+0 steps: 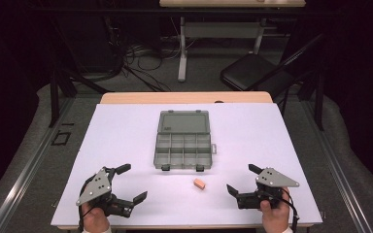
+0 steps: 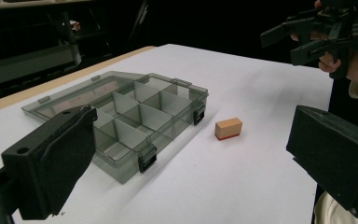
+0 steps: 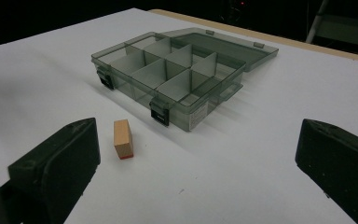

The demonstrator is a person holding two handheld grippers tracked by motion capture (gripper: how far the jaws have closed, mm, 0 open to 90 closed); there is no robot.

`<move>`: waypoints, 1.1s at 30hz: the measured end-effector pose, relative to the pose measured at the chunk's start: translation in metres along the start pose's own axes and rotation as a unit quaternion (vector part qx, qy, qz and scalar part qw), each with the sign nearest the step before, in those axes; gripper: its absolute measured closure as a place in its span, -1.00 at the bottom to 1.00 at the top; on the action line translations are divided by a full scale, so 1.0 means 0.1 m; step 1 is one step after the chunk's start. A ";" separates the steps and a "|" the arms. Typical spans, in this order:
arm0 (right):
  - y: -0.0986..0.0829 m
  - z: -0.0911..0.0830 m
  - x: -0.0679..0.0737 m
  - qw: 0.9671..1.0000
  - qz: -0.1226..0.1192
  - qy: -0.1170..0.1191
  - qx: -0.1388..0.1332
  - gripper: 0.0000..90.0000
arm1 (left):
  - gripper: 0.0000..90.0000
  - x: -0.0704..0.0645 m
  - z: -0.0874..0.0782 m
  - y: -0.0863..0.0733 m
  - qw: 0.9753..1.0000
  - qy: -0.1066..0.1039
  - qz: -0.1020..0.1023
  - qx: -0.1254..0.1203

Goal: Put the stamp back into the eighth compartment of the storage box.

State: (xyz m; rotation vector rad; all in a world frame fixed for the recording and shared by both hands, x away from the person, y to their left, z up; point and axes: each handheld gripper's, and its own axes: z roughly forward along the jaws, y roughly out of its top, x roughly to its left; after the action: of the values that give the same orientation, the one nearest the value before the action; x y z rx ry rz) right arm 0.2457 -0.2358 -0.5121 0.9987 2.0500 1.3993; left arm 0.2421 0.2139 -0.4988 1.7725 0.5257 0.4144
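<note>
Both my grippers, left (image 1: 128,183) and right (image 1: 243,179), rest released near the table (image 1: 126,131) edge; between them lies a block (image 1: 199,184). Left gripper view: the box (image 2: 121,116) stands lid-open, its compartments empty. Right gripper view: block (image 3: 122,138) just before the box (image 3: 177,74).

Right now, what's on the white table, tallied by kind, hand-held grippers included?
Organizer box, grey, lid open, compartments look empty: 1
Small wooden block with a red edge, on the table in front of the box: 1
Hand-held grippers, left hand-held gripper and right hand-held gripper, both open, holding nothing: 2
Total: 4
</note>
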 end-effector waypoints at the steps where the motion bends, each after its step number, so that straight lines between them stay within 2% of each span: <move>1: 0.00 0.00 0.00 1.000 0.000 0.000 0.000 -1.00 | -0.97 0.00 0.00 0.00 1.000 0.000 0.000 0.000; 5: 0.01 0.01 0.02 1.000 -0.003 0.008 0.004 -1.00 | -0.97 0.00 0.00 -0.01 1.000 0.001 0.001 0.002; 10: 0.04 0.00 0.04 1.000 -0.015 0.005 0.005 -1.00 | -0.96 0.01 0.00 -0.02 1.000 0.001 -0.002 0.004; 15: 0.06 0.03 0.04 1.000 -0.008 0.011 0.018 -1.00 | -0.95 -0.01 0.01 -0.02 1.000 0.000 0.000 0.005; 16: 0.06 0.03 0.04 1.000 -0.007 0.014 0.019 -1.00 | -0.95 -0.01 0.01 -0.02 1.000 -0.008 0.002 0.009; 17: 0.07 0.04 0.04 1.000 -0.004 0.015 0.021 -1.00 | -0.95 -0.02 0.01 -0.02 1.000 0.000 0.002 0.008; 18: 0.07 0.04 0.04 1.000 -0.004 0.015 0.021 -1.00 | -0.95 -0.02 0.01 -0.02 1.000 0.000 0.002 0.008; 20: 0.08 0.04 0.05 1.000 0.001 0.013 0.028 -1.00 | -0.94 -0.02 0.02 -0.03 1.000 -0.003 0.001 0.009; 26: 0.15 0.09 0.07 0.998 -0.012 0.005 0.056 -1.00 | -0.90 -0.03 0.04 -0.05 1.000 -0.007 0.001 0.016; 28: 0.22 0.13 0.07 0.996 -0.015 0.000 0.083 -1.00 | -0.90 -0.03 0.04 -0.05 1.000 -0.006 -0.001 0.016; 33: 0.31 0.17 0.05 0.995 0.000 0.021 0.101 -1.00 | -0.90 -0.01 0.03 -0.06 1.000 -0.008 -0.007 0.015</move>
State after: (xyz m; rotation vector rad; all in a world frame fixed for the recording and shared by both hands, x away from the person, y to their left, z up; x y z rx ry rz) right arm 0.2640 -0.2147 -0.4898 1.0576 2.2576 1.2396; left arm 0.2420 0.2116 -0.5050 1.7983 0.5352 0.3836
